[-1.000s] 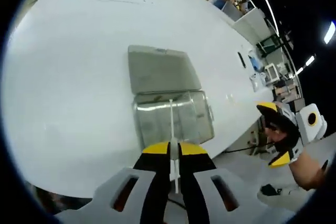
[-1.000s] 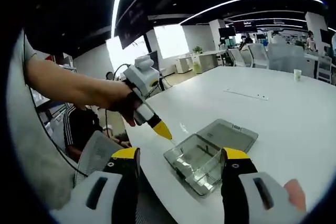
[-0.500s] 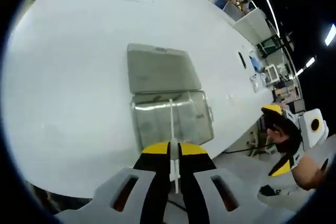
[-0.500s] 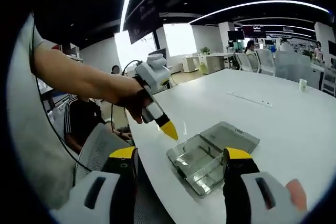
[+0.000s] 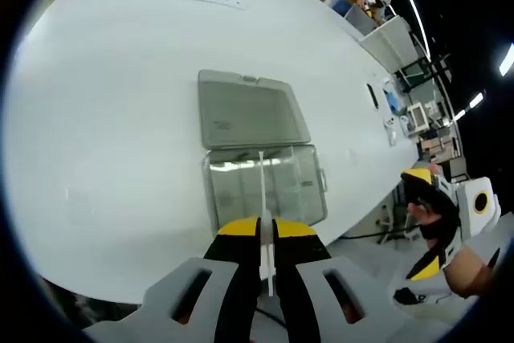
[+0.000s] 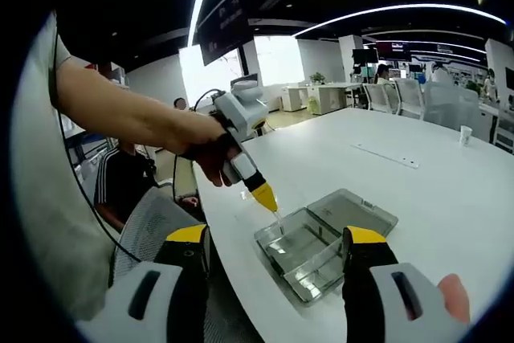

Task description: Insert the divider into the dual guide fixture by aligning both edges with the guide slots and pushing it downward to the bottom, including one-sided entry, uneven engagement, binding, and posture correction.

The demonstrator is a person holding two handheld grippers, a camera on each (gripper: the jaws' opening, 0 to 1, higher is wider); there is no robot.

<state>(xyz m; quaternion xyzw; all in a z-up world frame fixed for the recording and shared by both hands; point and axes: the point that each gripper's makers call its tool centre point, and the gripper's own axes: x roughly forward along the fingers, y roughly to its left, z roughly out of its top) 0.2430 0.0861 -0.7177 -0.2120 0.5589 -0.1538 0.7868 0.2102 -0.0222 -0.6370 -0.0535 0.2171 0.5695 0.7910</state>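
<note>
A clear plastic box [image 5: 269, 190], the guide fixture, sits near the edge of the white table [image 5: 104, 134] with its grey lid [image 5: 249, 110] folded open behind it. My left gripper [image 5: 262, 230] is shut on a thin pale divider [image 5: 262, 182], seen edge-on and reaching out over the box's middle. In the right gripper view, the left gripper [image 6: 263, 196] angles down, holding the divider [image 6: 278, 219] just above the near-left part of the box [image 6: 309, 251]. My right gripper [image 6: 277, 238] stands open and holds nothing, off the table edge [image 5: 426, 218].
A long thin strip [image 6: 385, 154] lies farther out on the table, and a cup [image 6: 466, 136] stands at the far right. A seated person [image 6: 120, 186] and a mesh chair [image 6: 152, 222] are beside the table's edge. Office desks and chairs fill the background.
The left gripper has come down and in toward the box, bringing the divider's tip over its interior. The right gripper stays open, roughly where it was.
</note>
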